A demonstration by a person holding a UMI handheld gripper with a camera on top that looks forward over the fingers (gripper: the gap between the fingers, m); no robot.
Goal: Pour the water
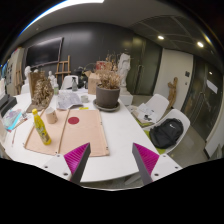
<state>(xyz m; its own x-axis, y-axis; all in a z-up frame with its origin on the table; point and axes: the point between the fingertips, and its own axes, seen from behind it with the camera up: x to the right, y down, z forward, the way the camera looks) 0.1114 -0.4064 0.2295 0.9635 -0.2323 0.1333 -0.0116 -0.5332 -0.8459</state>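
Note:
My gripper [111,160] is open and empty, its two magenta-padded fingers [76,156] held above the near edge of a white table [105,150]. A yellow bottle [42,127] stands on a tan mat [68,130] beyond the left finger. A small dark red round thing [73,120] lies on the same mat. A potted plant with dry stems [107,90] stands further back in the middle of the table. Nothing is between the fingers.
White cups and a white jug-like item [69,98] stand behind the mat. A basket of dry stems [41,90] is at the far left. White chairs [153,107] and a black bag [165,133] are to the right of the table.

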